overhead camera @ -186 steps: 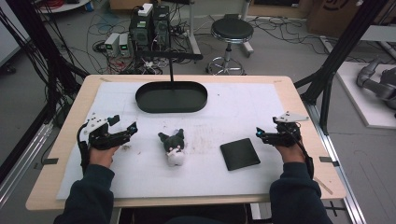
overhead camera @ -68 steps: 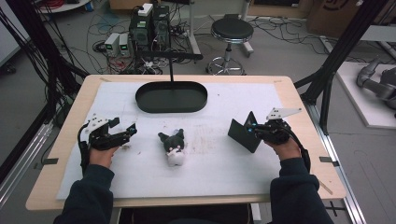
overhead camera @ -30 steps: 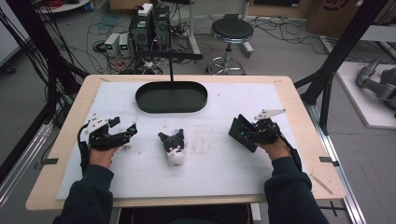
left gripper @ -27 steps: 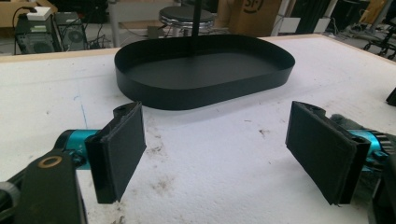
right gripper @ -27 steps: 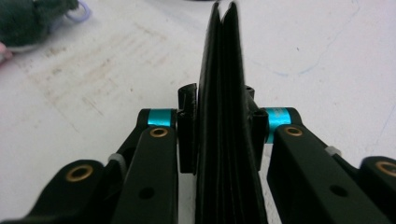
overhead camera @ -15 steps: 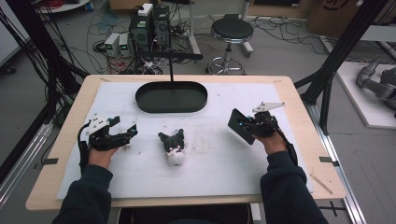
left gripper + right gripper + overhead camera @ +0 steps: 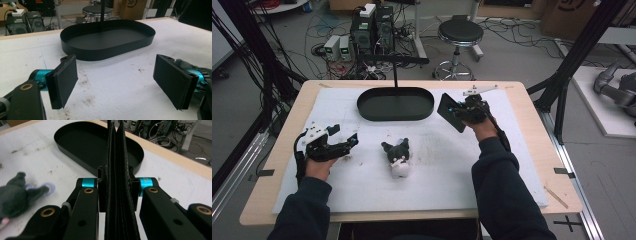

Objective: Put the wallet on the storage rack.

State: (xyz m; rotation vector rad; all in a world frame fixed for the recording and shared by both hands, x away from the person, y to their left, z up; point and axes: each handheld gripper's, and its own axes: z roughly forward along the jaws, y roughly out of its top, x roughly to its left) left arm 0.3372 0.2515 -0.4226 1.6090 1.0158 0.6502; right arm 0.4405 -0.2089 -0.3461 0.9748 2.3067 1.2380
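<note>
Since the earliest frame, where the black wallet (image 7: 453, 112) lay flat on the white mat (image 7: 512, 165) at about four o'clock from the table's middle, we see it lifted off the mat and carried toward one o'clock, now held tilted in the air just right of the black oval tray (image 7: 395, 104). The right gripper (image 7: 464, 111) has just been closing its jaws, and they are pinched tight on the wallet, which stands edge-on between them in the right gripper view (image 7: 117, 182). The left gripper (image 7: 343, 145) is where it was, at about nine o'clock, resting on the mat with its jaws spread wide and nothing between its pads (image 7: 65, 80). We count two grippers, one wallet, one tray, and one plush toy (image 7: 397, 157), grey and white, lying at about six o'clock from the tray, unmoved. The tray's near wall (image 7: 107, 53) sits ahead of the left jaws with bare, stained mat between. A thin black post (image 7: 395, 75) rises at the tray's far rim. Beyond the table stand a round stool (image 7: 460, 34) and computer boxes (image 7: 372, 25) among cables on the floor.
</note>
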